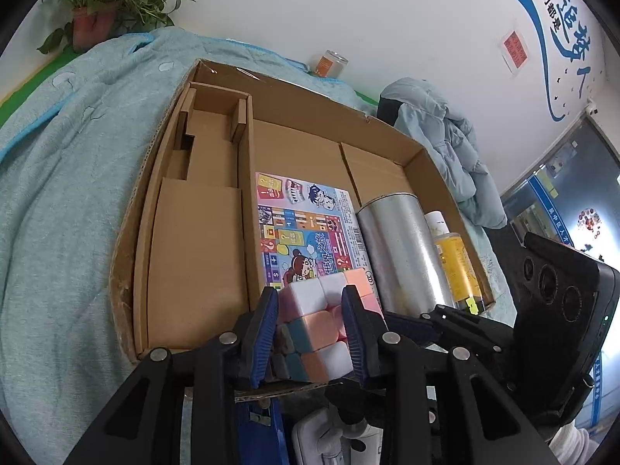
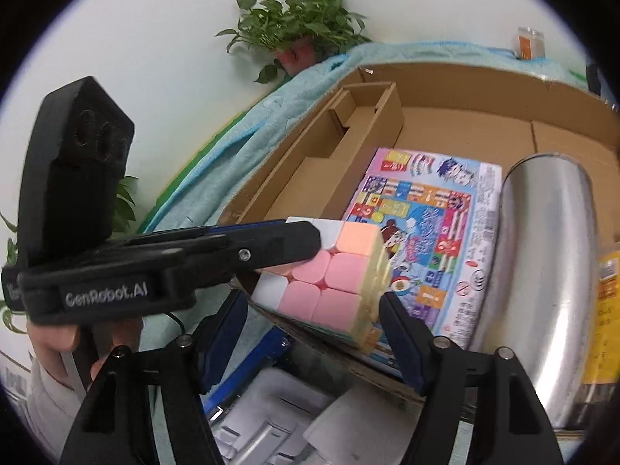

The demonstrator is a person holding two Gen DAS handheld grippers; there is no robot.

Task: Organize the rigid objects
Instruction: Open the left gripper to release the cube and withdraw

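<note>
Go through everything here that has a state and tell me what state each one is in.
left gripper: shut on the puzzle cube
right gripper: open, nothing held
cardboard box: open-topped, partly filled
metal canister: lying on its side in the box
yellow bottle: lying beside the canister, capped
game box: flat on the box floor

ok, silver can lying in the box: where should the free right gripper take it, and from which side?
Probably mid-body, from above. The silver can lies on its side between the game box and the yellow bottle, so its ends are awkward to reach. The right gripper stands open; set its fingers across the curved body, one into each side gap, which look tight.
</note>
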